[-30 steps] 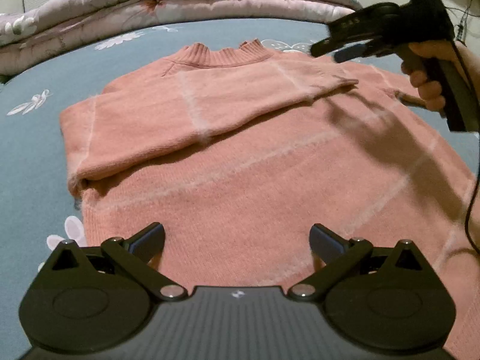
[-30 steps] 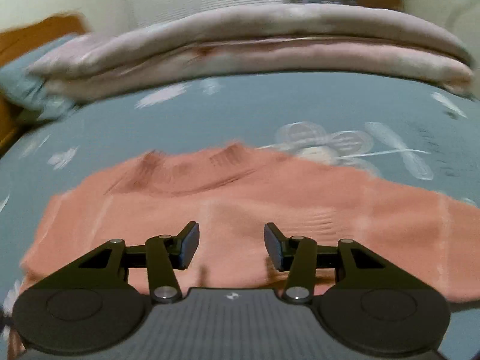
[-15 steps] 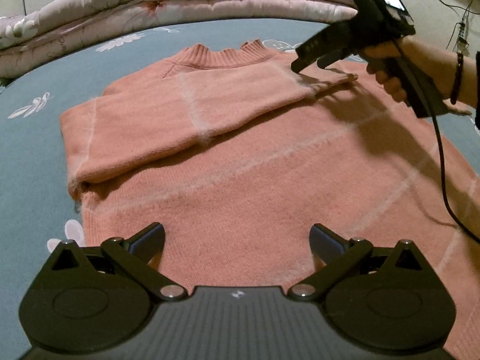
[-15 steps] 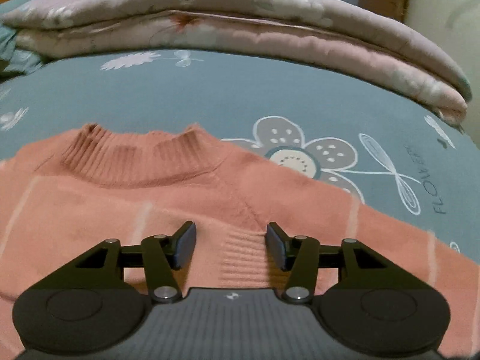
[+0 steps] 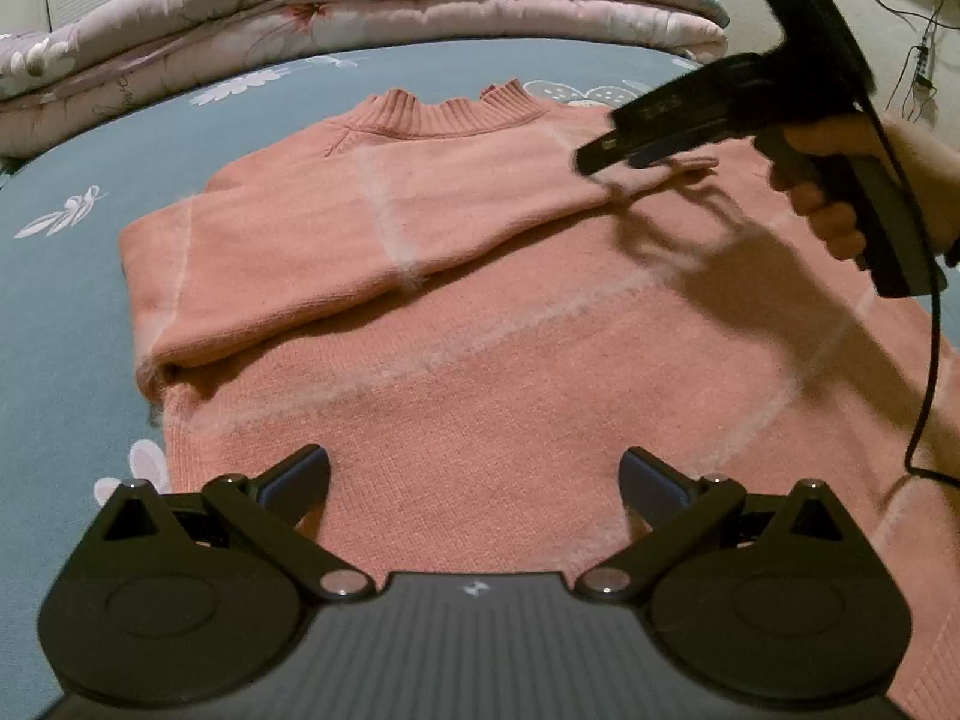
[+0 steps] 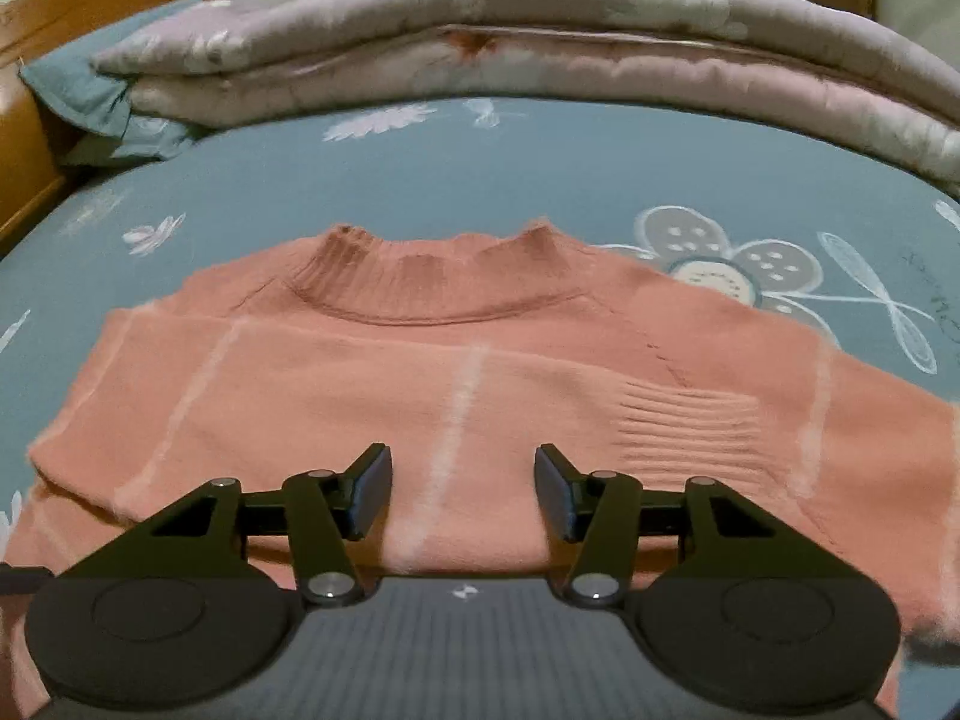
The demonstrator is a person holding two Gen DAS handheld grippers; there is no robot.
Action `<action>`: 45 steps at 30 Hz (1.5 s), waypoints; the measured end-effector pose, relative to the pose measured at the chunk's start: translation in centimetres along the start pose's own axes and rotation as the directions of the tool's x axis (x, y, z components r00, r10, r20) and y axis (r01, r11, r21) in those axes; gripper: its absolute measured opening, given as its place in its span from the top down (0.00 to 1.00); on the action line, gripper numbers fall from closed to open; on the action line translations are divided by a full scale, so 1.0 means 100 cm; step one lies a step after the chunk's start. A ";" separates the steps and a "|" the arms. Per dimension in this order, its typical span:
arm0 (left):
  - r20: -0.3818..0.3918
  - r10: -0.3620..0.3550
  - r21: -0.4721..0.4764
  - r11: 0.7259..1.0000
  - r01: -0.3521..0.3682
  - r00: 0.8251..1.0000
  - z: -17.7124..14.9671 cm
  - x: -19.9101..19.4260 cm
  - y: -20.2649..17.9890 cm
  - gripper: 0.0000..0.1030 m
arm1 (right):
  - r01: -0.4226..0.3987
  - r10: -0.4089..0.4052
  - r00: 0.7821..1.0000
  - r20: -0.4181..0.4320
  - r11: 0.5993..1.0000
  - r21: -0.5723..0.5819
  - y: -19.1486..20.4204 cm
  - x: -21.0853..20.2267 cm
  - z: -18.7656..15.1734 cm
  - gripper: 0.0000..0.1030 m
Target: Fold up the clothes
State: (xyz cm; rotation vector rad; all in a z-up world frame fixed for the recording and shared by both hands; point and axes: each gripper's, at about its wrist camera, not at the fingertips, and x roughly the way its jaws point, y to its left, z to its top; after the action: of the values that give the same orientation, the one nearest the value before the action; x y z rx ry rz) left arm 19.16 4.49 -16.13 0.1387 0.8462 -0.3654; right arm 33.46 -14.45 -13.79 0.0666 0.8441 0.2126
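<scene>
A salmon-pink knit sweater (image 5: 480, 330) (image 6: 360, 372) lies flat on the bed, ribbed collar (image 5: 450, 114) at the far side. One sleeve (image 5: 360, 228) is folded across the chest, and its ribbed cuff (image 6: 690, 426) lies toward the right. My left gripper (image 5: 474, 462) hovers wide open over the lower body of the sweater, holding nothing. My right gripper (image 6: 461, 468) (image 5: 600, 162) is open just above the folded sleeve, left of the cuff. Nothing sits between its fingers. A hand (image 5: 840, 210) holds its grip.
The sweater rests on a teal flowered sheet (image 5: 60, 300) (image 6: 420, 168). A folded pink quilt (image 5: 360, 6) (image 6: 540, 48) runs along the far side of the bed. A teal pillow (image 6: 90, 90) and wooden headboard (image 6: 24, 138) are at the far left. A black cable (image 5: 930, 360) hangs from the right gripper.
My right gripper has shifted left along the folded sleeve and dropped lower, so the cuff now lies to the right of its fingers. The left gripper has stayed still.
</scene>
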 end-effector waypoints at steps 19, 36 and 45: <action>-0.124 0.022 -0.057 0.998 -0.030 0.992 0.013 -0.011 -0.018 0.01 | 0.111 -0.102 0.994 -0.048 0.951 0.287 -0.062 -0.145 -0.113 0.32; -0.293 0.012 -0.008 1.000 -0.015 0.956 -0.017 -0.026 -0.109 0.01 | -0.101 0.061 0.986 0.155 0.960 0.261 -0.032 -0.209 -0.141 0.22; -0.315 0.026 -0.097 0.994 -0.059 0.949 -0.022 -0.013 -0.106 0.01 | -0.140 0.134 0.990 0.041 0.930 0.339 -0.070 -0.162 -0.176 0.22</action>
State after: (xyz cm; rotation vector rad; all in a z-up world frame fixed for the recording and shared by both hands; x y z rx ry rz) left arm 12.92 -4.42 -16.29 0.1186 1.1732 -0.2604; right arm 11.03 -25.15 -14.58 0.4540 0.8523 0.1939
